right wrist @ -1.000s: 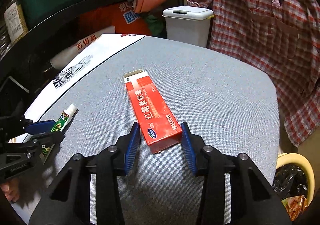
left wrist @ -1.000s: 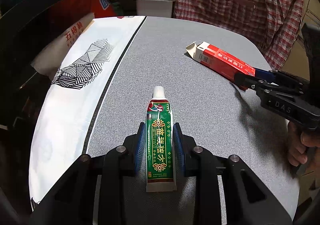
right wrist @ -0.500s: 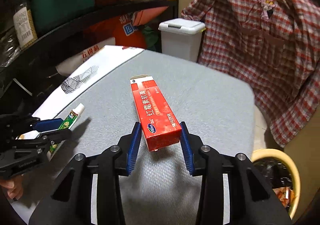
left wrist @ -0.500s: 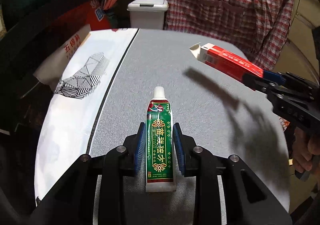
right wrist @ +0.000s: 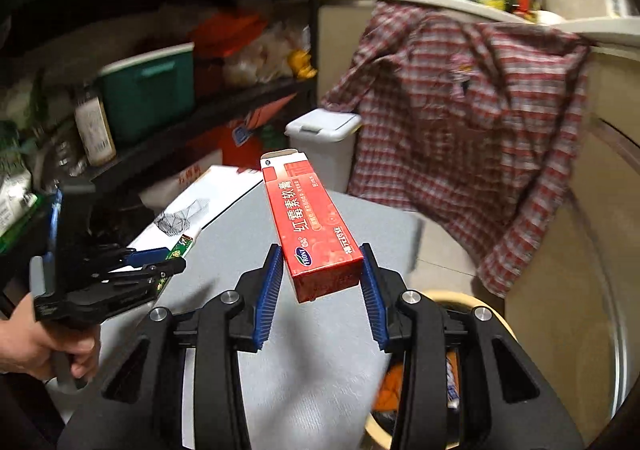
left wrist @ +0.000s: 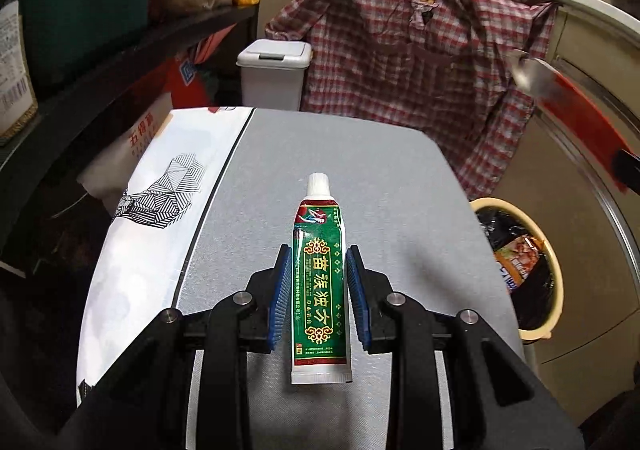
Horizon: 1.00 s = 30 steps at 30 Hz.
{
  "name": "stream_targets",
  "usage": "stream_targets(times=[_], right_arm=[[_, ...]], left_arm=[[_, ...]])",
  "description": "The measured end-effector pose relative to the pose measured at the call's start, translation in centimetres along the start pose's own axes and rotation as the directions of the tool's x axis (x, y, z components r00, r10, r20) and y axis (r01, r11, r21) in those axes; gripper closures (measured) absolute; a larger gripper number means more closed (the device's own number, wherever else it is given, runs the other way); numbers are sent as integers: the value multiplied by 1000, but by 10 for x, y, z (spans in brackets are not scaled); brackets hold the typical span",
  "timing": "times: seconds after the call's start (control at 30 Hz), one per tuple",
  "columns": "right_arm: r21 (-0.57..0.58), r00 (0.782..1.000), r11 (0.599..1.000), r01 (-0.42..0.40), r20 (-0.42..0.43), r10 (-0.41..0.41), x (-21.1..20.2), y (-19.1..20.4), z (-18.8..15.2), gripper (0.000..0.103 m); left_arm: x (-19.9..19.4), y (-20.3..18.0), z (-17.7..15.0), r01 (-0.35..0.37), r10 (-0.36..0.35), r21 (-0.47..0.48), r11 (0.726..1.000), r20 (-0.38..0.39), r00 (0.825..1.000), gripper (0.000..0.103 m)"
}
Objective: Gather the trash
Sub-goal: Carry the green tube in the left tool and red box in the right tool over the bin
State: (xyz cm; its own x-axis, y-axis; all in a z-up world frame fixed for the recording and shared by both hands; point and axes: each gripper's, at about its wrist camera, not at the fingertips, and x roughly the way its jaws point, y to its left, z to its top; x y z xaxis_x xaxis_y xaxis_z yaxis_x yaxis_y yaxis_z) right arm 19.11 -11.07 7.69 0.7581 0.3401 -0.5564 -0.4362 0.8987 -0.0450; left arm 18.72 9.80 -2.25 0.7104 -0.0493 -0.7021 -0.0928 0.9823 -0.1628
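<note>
Gripping green tube (left wrist: pixel 319 282), left claw (left wrist: pixel 319 282); right claw (right wrist: pixel 319 286) clamps red box (right wrist: pixel 310 226).

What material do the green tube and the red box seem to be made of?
Green tube: probably soft plastic or laminate with a glossy printed skin; it shows highlights, a flat crimped end and a white screw cap.
Red box: likely thin coated cardboard; it has sharp folded edges, an open flap and a slight sheen.
</note>
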Motion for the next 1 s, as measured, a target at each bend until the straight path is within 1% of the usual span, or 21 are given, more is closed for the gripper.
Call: stream_targets(times=[0.07, 0.1, 0.2, 0.3, 0.37, 0.47, 0.67, 0.8, 1.0], right_arm=[[21, 999, 999, 49, 10, -50, -22, -16, -12, 64], [38, 998, 997, 63, 9, -64, -27, -23, -16, 64], [129, 993, 986, 110, 18, -114, -43, -51, -31, 64], [217, 987, 965, 149, 23, -157, -51, -78, -45, 64], [236, 982, 955, 179, 22, -189, -52, -90, -53, 64], [265, 978, 944, 197, 15, -208, -51, -111, -66, 64], [303, 964, 918, 255, -10, -265, -39, -143, -83, 64], [327, 964, 909, 260, -26, -266, -31, -154, -86, 64], [336, 961, 902, 271, -40, -274, -28, -161, -91, 64]], left_arm=[[-5, -4, -1, 7, -7, 5, 1000, 7, 1000, 75], [-7, -7, -1, 8, -8, 8, 1000, 10, 1000, 75], [-9, -13, -2, 12, -12, 12, 1000, 14, 1000, 75], [-12, -24, -3, 22, -23, 13, 1000, 15, 1000, 75], [-15, -32, -4, 37, -37, 21, 999, 16, 999, 75], [-18, -47, -3, 58, -59, 42, 997, 20, 998, 75], [-18, -93, 2, 138, -140, 84, 987, 13, 990, 75], [-14, -127, 5, 194, -197, 107, 975, 14, 980, 75], [1, -179, 14, 259, -260, 155, 953, -12, 965, 75]])
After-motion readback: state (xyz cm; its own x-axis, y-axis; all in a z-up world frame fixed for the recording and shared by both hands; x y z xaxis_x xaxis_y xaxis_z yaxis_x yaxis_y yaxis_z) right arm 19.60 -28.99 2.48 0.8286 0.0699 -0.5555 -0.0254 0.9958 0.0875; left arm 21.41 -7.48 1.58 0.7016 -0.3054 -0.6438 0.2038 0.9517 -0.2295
